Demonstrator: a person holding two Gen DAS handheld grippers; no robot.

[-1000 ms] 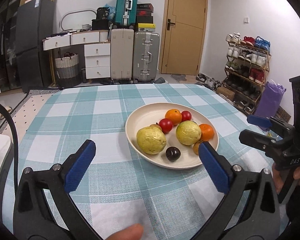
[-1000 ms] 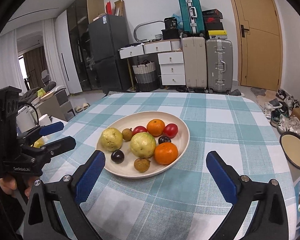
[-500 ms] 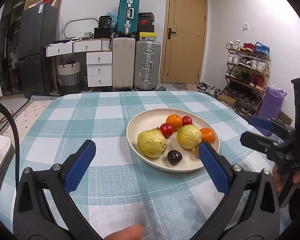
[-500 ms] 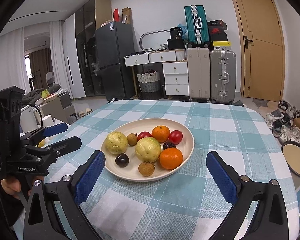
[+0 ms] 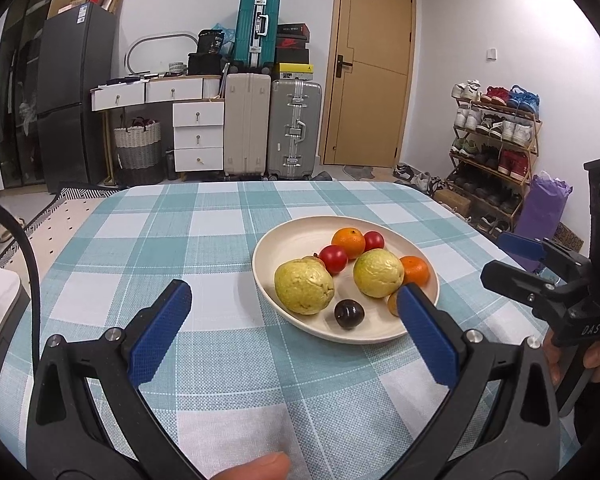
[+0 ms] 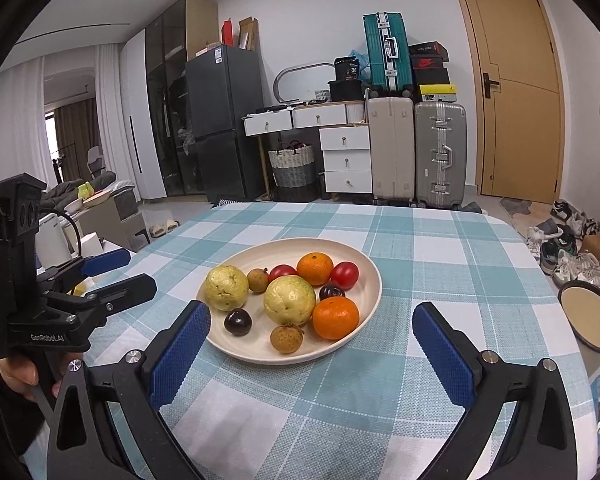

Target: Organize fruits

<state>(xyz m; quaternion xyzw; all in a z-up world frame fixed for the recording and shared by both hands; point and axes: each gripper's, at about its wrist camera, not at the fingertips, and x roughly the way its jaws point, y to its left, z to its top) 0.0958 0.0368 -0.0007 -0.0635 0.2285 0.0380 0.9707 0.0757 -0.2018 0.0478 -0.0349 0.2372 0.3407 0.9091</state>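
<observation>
Between the wide-spread blue pads of the left gripper [image 5: 294, 332] lies only checked tablecloth [image 5: 180, 240]; its jaws stand open and hold nothing. Beside it, the right gripper [image 6: 314, 344] is likewise open and empty, hovering over the near edge of a cream plate [image 6: 364, 304]. On that plate, at the middle of the table, sit two yellow-green guavas [image 6: 289, 300], two oranges [image 6: 335, 317], two red tomatoes [image 6: 344, 275], dark plums [image 6: 238, 321] and brown lychees [image 6: 286, 339], clustered and mostly touching. Far behind, against the wall, stand suitcases [image 6: 440, 152], white drawers [image 6: 346, 160], a dark fridge [image 6: 220, 120] and a wooden door [image 6: 516, 92].
</observation>
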